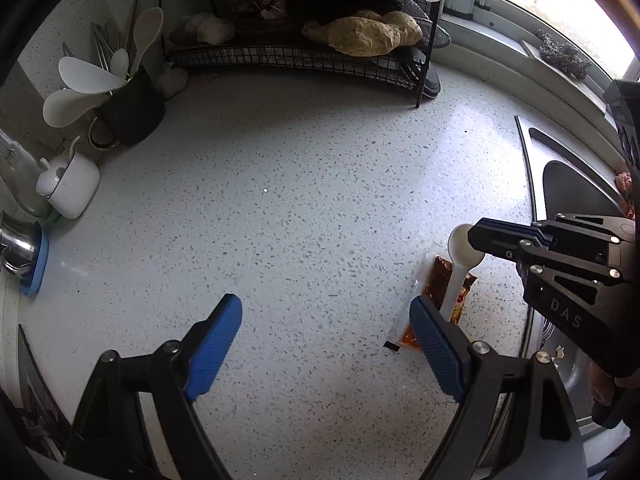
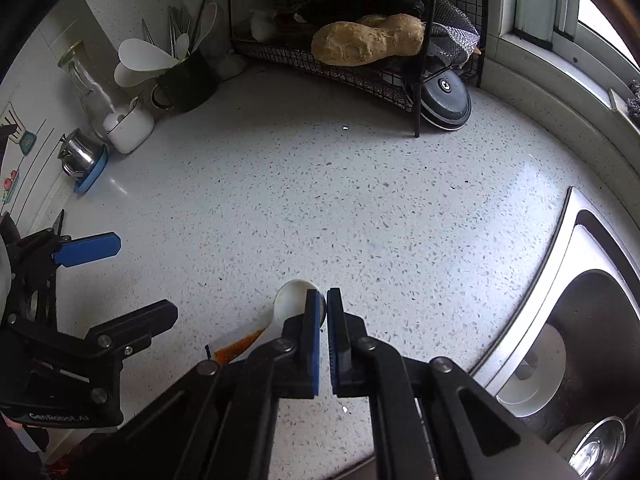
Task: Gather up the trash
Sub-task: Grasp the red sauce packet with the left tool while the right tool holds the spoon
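Right tongs [image 2: 326,304] pinch the white spoon's [image 1: 460,240] bowl rim over the sauce packet [image 1: 438,280]; left tongs [image 1: 326,344] hang spread above the bench [image 1: 300,200].

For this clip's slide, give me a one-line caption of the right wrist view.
Right gripper shut on the rim of a white plastic spoon lying over a sauce packet on the speckled counter.

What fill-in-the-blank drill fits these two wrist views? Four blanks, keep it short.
1. The left tongs stand ___, with nothing between them.
2. The right tongs are ___ at the bowl of the spoon.
3. The spoon lies on a sauce packet and its colour is ___.
4. To the right of the speckled counter sits a steel ___.
Missing words: open; shut; white; sink.
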Motion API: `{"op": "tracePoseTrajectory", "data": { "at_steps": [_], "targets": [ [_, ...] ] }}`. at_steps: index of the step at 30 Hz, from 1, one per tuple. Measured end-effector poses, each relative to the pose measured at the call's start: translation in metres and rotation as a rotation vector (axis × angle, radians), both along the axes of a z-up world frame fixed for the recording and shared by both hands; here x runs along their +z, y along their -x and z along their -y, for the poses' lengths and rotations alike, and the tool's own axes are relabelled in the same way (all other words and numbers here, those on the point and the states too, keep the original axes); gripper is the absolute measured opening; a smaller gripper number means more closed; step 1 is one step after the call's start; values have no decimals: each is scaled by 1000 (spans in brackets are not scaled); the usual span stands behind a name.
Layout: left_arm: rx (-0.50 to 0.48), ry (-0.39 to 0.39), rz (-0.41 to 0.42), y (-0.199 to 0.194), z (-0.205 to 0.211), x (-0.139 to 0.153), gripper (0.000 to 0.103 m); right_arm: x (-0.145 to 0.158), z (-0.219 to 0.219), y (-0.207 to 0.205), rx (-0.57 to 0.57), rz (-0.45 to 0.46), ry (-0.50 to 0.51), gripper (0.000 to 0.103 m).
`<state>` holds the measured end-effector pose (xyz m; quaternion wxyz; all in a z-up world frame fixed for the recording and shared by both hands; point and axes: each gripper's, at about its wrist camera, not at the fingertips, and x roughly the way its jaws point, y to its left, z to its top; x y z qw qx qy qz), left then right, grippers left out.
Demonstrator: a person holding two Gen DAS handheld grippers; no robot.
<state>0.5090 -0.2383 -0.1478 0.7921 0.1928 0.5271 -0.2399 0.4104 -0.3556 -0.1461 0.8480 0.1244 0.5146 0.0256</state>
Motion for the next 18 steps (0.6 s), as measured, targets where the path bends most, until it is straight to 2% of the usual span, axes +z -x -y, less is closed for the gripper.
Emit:
{"op": "tracePoseTrajectory", "data": {
  "at_steps": [8, 12, 18],
  "targets": [
    [-48, 15, -39, 11, 12, -6, 84, 4, 16, 30, -24, -13, 21, 3],
    [-106, 28, -88, 15, 28, -15, 84, 10, 27, 43, -42, -19, 46, 3],
    [-180, -5, -116, 18, 53, -35, 84, 7, 44, 53, -88, -39, 50, 3]
  ]
}}
